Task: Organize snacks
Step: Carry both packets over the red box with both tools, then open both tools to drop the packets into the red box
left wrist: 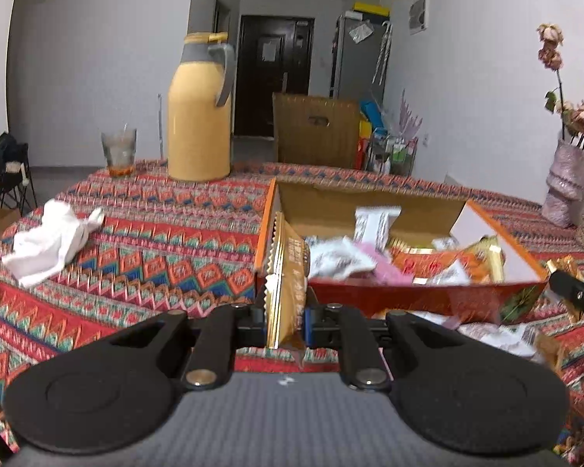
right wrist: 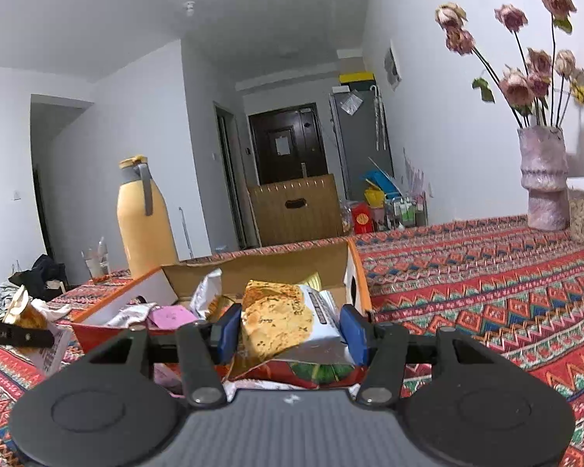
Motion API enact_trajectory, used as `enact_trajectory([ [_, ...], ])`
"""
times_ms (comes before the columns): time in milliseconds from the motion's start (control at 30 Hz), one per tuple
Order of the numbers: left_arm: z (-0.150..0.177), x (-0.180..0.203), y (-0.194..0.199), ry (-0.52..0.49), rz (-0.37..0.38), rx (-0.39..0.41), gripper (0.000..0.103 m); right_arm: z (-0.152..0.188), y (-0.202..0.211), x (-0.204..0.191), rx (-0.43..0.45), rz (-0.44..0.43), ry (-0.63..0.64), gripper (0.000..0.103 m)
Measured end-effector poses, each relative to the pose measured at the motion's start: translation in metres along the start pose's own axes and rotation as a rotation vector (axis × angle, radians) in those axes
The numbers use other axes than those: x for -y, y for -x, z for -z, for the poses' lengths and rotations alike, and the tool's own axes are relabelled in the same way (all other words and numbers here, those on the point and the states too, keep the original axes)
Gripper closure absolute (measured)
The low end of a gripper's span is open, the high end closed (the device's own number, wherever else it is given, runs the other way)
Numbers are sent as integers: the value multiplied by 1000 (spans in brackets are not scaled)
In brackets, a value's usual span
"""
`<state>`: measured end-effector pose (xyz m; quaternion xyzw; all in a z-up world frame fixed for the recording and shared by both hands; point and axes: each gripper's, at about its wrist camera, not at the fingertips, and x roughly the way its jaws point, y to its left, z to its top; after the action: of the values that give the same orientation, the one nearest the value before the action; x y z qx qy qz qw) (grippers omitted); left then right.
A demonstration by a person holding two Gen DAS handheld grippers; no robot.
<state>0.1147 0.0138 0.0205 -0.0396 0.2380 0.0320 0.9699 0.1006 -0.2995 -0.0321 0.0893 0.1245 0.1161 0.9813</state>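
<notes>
Left wrist: gold packet (left wrist: 286, 272) pinched upright in left claw (left wrist: 284, 311).

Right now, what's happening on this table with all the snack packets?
A person is sorting snacks with a gripper in each hand. The left gripper is shut on a thin gold snack packet, held edge-on in front of the open cardboard box. The right gripper grips a cracker packet near the same box, which already holds several packets. A yellow thermos stands behind.
</notes>
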Motion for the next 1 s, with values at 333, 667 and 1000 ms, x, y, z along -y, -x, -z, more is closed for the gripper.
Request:
enact_trajectory([
  [333, -39, 15, -9, -16, 12, 60, 87, -44, 1, -19, 35, -24, 48, 50],
  [667, -70, 35, -45, -20, 26, 64, 87, -79, -52, -30, 29, -25, 42, 50],
  [1000, -75, 35, -91, 20, 29, 43, 87, -71, -107, -30, 6, 5, 35, 50],
])
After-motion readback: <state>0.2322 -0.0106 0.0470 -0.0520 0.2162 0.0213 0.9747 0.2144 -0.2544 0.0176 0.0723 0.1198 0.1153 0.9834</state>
